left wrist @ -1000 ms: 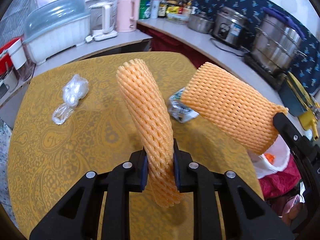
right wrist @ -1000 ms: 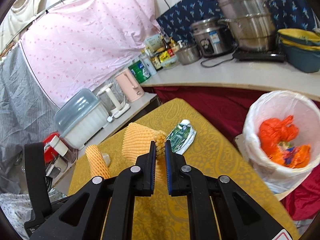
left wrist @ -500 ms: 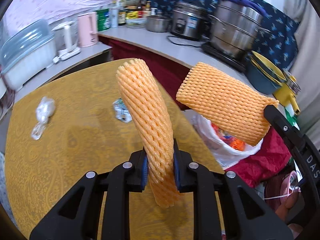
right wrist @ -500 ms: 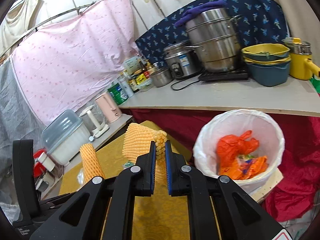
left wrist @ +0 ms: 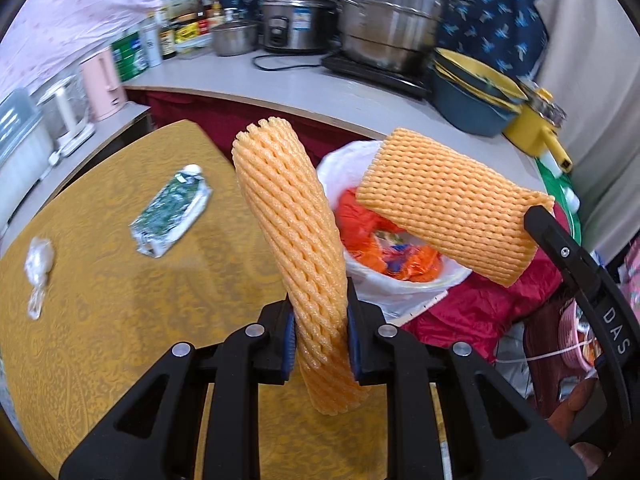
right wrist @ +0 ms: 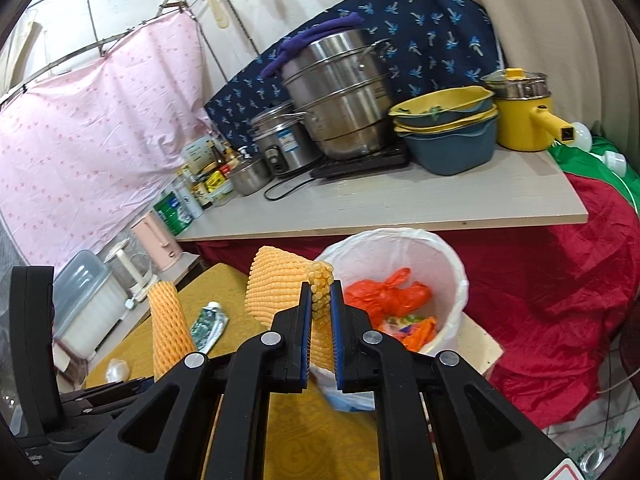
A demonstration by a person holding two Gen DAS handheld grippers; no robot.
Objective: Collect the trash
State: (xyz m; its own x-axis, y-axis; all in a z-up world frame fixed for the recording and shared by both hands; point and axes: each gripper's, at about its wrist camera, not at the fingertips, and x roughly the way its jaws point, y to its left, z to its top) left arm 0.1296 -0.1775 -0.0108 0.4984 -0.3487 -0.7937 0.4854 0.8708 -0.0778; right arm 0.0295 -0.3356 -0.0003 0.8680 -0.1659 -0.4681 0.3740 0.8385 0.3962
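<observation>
While the left wrist view looks down, the left claw (left wrist: pixel 320 334) squeezes a long orange foam net (left wrist: pixel 298 248) that stands up between its blue pads. Next to it on the right hangs a wider orange foam sleeve (left wrist: pixel 448 208), pinched at its far right corner by a black finger of the right claw. Both nets are up in the air, in front of a trash bin (left wrist: pixel 404 284) with a white bag, just past the right edge of the yellow surface (left wrist: pixel 100 280). Orange bags lie inside the bin. On the surface, near the far edge, lies a flat green and silver wrapper (left wrist: pixel 170 216). A small lump of clear plastic (left wrist: pixel 38 268) lies near the left edge.

From the right wrist view, the right claw (right wrist: pixel 320 308) is clenched tight on a corner of the wider orange foam sleeve (right wrist: pixel 276 284). The trash bin (right wrist: pixel 452 264) stands just behind it, off the far edge of the surface (right wrist: pixel 320 424). The long orange foam net (right wrist: pixel 168 328) stands up on the left, with the wrapper (right wrist: pixel 209 326) lying beside it. The clear plastic (right wrist: pixel 117 370) sits lower left.
</observation>
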